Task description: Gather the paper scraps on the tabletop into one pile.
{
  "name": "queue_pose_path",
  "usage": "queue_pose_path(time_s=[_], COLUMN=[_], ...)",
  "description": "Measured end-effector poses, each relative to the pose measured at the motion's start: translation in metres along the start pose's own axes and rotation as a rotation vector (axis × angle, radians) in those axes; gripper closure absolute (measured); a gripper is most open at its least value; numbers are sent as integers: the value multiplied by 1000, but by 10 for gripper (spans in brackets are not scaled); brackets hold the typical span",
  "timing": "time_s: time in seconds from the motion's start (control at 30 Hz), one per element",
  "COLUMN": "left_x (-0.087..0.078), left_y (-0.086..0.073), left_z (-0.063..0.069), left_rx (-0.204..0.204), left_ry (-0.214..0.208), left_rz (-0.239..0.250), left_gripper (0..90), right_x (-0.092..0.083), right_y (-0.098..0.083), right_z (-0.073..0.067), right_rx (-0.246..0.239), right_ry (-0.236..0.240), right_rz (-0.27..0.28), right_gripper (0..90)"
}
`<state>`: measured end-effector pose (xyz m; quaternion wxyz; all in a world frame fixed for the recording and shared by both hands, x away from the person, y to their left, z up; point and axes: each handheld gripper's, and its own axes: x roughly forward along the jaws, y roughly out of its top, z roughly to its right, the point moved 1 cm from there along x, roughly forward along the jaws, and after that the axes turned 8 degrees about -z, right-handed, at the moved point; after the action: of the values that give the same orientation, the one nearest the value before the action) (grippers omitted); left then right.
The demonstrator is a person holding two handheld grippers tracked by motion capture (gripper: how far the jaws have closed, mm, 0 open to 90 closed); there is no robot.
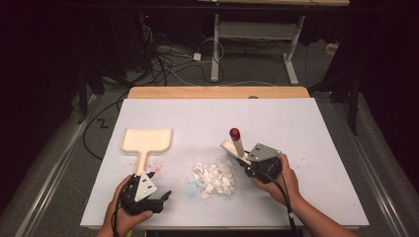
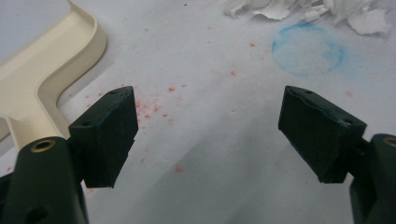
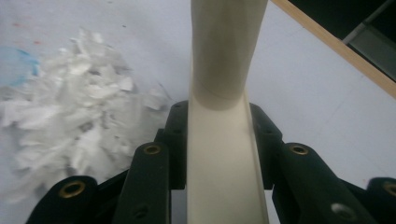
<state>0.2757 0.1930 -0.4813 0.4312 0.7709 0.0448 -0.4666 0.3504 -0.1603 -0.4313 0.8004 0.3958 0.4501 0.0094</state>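
A cream dustpan [image 1: 146, 140] lies flat at the left of the white board, its handle pointing toward me; the left gripper view shows it as the dustpan [image 2: 51, 65] at the far left. My left gripper [image 1: 159, 183] rests just right of that handle's end, its jaws wide apart over bare board [image 2: 210, 107]. A pile of white paper scraps [image 1: 215, 177] sits in the middle. My right gripper [image 1: 244, 162] is shut on a cream brush handle with a red tip [image 1: 236, 143], tilted up beside the pile's right edge. The handle [image 3: 224, 70] runs between the jaws [image 3: 219, 112], scraps [image 3: 70, 116] to its left.
A blue ring stain [image 2: 308, 49] and red specks [image 2: 154, 109] mark the board between the left gripper and the pile. The white board [image 1: 296, 128] lies on a wooden table whose edge [image 1: 217, 92] shows at the back. Cables and desk legs lie beyond.
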Motion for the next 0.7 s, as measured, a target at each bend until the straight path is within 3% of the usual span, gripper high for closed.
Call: queue_pose_path(time_s=[0.07,0.13,0.23,0.3,0.33,0.43,0.53,0.7], left_x=[0,0,0,0,-1,-1,-1,-2], left_y=[0,1,0,0,0,-1,-1,-1], left_z=[0,0,1,0,0,0,0,0], left_rx=[-2,1,1,-3,-4,-4,-7,-7], left_ry=[0,-2,0,1,1,3,4,12], left_rz=[3,4,4,5,6,6,7,7], left_gripper=[190,190,190,189,189,189,189,189], right_x=[0,0,-2,-5,-6,-13,-23,-44], right_y=[2,7,12,15,15,13,8,-6], right_z=[-10,-19,-25,-25,-23,-12,3,24], right_rx=[11,-11,-10,-27,-27,19,29,51], right_ry=[47,66,103,80,64,75,60,78], right_rz=[9,21,38,47,53,68,81,78], right_gripper=[680,681,680,680,680,680,680,680])
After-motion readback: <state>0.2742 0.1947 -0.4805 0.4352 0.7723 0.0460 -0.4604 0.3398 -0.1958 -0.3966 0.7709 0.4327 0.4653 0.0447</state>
